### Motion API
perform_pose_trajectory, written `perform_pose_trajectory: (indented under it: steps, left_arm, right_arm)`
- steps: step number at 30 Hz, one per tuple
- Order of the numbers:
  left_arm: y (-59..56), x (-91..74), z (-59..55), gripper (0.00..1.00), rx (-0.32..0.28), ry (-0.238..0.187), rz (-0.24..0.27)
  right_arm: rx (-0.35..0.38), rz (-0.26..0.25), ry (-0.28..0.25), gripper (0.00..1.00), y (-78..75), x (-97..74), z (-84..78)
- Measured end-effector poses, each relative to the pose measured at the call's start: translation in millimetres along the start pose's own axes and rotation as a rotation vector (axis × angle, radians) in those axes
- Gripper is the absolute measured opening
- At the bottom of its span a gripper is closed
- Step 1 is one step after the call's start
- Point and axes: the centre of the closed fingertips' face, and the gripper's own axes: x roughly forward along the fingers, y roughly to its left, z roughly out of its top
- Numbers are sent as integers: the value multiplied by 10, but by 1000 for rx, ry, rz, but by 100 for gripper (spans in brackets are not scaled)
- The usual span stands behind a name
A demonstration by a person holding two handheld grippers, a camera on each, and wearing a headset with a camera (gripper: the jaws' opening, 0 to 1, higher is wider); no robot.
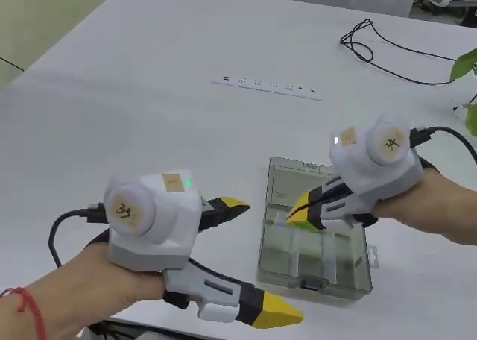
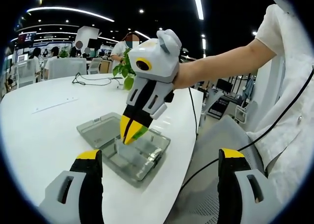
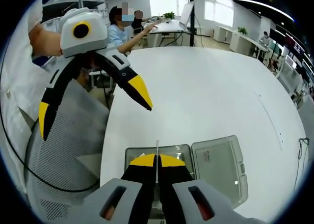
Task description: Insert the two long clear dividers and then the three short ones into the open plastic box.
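Observation:
An open clear plastic box [image 1: 314, 288] lies near the table's front edge, its lid [image 1: 297, 177] folded back flat. Clear partitions stand inside the box. My right gripper [image 1: 299, 215] hangs over the box's left part, tips down, shut on a thin clear divider [image 3: 157, 148] that shows edge-on between its yellow tips [image 3: 157, 161]. From the left gripper view the right gripper [image 2: 129, 134] points down into the box [image 2: 143, 165]. My left gripper [image 1: 257, 258] waits left of the box, wide open with nothing in it [image 2: 159, 157]. The left gripper [image 3: 93, 111] also shows open in the right gripper view.
A white power strip [image 1: 266, 86] lies mid-table and a black cable [image 1: 373, 53] loops at the far right beside plant leaves [image 1: 466, 64]. The table's front edge is close behind the box. A mesh chair [image 3: 64, 150] stands off the table.

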Motion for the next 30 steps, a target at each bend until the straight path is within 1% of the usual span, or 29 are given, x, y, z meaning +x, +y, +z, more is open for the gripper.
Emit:
perform_pose_trajectory:
  steps: [4,7,9,12,15,18,19,20,21,23,24,25,28,30]
  left_arm:
    - [7,-8,-1,100,-2,-2,3]
    - [6,-8,-4,100,-3,-2,3]
    - [4,-7,3,100,-3,-5,2]
    - [1,-1,10,100,-2,-6,-1]
    - [-2,6,16,100,-2,-6,-3]
    - [-4,9,17,100,-3,-6,-4]
    - [-5,10,18,100,-2,-7,-5]
    - [-7,12,18,100,-3,-7,-5]
    - [-8,13,19,100,-3,-7,-5]
    - [-6,13,19,100,-5,-8,-4]
    - [-6,12,18,100,-6,-8,-4]
    - [-6,11,18,100,-6,-9,-4]
    - [-6,5,14,100,-6,-8,-3]
    - [-4,2,10,100,-6,-8,-3]
  right_arm:
    - [37,7,-27,2,-45,-14,-4]
    - [58,15,-50,2,-19,-27,15]
    - [53,15,-61,2,1,-29,30]
    - [40,17,-80,1,-17,-21,38]
    - [32,13,-92,1,-45,-19,41]
    - [30,15,-96,1,-27,-22,50]
    - [23,13,-105,1,-65,-19,45]
    - [29,16,-110,1,-69,-17,47]
    - [39,20,-117,1,-49,-14,54]
    - [32,17,-115,1,-36,0,38]
    - [40,20,-120,1,-33,5,41]
    - [36,17,-120,1,-16,9,40]
    - [22,12,-131,1,-40,18,34]
    - [8,10,-131,1,-11,24,42]
